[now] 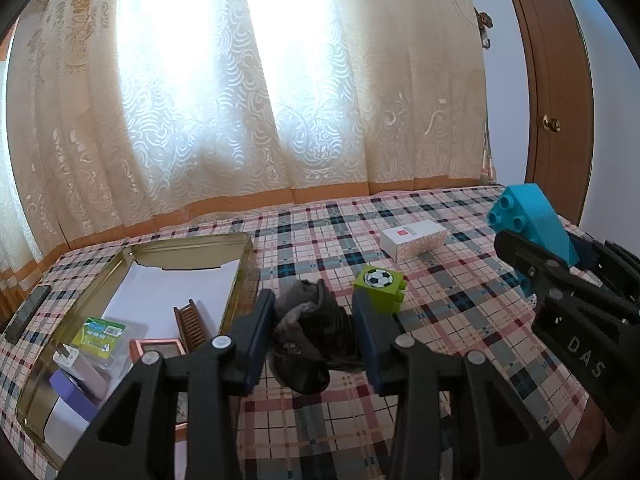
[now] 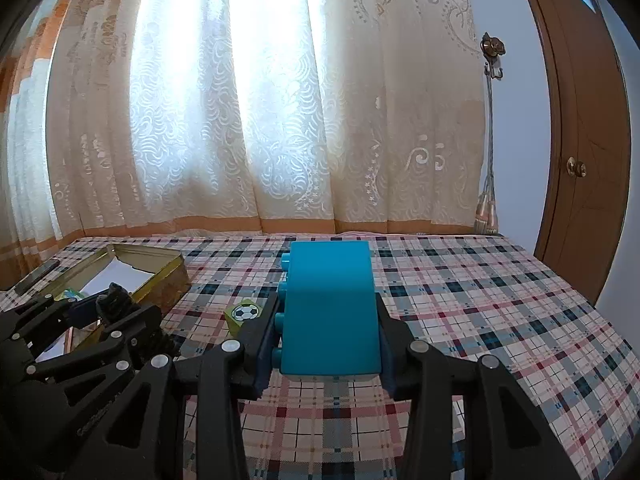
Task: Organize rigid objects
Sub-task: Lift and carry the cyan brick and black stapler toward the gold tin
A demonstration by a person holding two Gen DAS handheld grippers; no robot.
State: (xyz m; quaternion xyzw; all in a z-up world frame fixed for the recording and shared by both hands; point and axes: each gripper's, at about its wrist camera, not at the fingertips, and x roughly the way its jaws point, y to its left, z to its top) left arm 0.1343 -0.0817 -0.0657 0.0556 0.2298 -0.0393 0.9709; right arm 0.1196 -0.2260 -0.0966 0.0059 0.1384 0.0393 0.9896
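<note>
The right claw point(image 2: 328, 340) grips a large blue plastic brick point(image 2: 330, 312); the left claw point(image 1: 314, 340) clasps a dark crumpled cloth point(image 1: 316, 320). The gold tin tray point(image 1: 244, 276) holds several items, but a green football block point(image 1: 380, 288) and a white box point(image 1: 412, 239) remain out.

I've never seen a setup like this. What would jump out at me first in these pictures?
Probably the bright blue toy block, clamped between the fingers of the right gripper above the plaid tablecloth. Next, the left gripper holds a dark bundle of cloth, with a green soccer-ball block just beyond and a gold tin tray at left.
</note>
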